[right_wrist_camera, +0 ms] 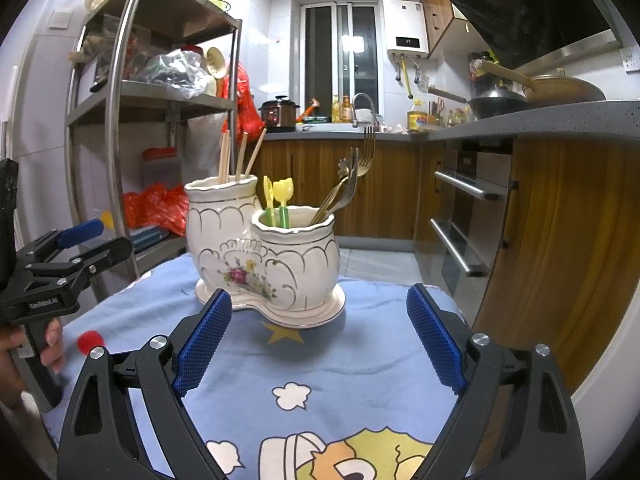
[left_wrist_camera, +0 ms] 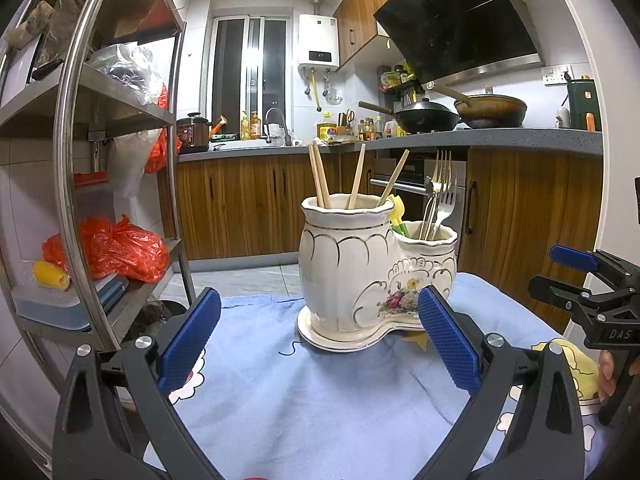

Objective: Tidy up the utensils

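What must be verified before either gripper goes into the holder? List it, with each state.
1. Left gripper open and empty: ok.
2. Right gripper open and empty: ok.
3. Ceramic holder upright on the blue cloth: ok.
4. Chopsticks in the taller compartment, apart from the forks: ok.
5. Yellow-green utensils share the shorter compartment with the forks; whether that sorting is intended: cannot tell.
6. Loose utensils left on the cloth: none in view, but the grippers hide part of it: cannot tell.

cream floral holder (right_wrist_camera: 264, 256) — blue cartoon cloth (right_wrist_camera: 320, 360)
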`<state>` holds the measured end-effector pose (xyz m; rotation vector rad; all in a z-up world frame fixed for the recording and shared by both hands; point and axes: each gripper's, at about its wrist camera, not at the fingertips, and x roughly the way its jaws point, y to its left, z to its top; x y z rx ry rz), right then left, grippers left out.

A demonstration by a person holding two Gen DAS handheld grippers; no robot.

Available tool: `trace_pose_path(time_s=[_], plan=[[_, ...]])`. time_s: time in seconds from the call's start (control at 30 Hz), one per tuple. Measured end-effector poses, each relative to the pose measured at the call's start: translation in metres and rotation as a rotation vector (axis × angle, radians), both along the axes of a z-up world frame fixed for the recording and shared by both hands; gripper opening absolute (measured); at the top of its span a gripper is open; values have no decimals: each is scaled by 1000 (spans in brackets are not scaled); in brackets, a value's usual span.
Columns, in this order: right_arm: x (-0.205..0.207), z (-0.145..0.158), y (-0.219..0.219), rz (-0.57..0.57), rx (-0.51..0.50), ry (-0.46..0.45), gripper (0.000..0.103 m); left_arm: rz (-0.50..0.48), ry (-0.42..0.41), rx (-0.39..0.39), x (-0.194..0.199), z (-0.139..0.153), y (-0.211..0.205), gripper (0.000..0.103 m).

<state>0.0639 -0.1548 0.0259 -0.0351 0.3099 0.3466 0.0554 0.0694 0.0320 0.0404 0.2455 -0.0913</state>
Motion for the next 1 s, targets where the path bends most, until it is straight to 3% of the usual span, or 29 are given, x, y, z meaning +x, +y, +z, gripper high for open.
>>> trace_pose_path(time_s=[1.0], plan=[[0, -1, -2, -5, 0, -1, 89, 15, 13, -6, 2, -2, 3, 97]])
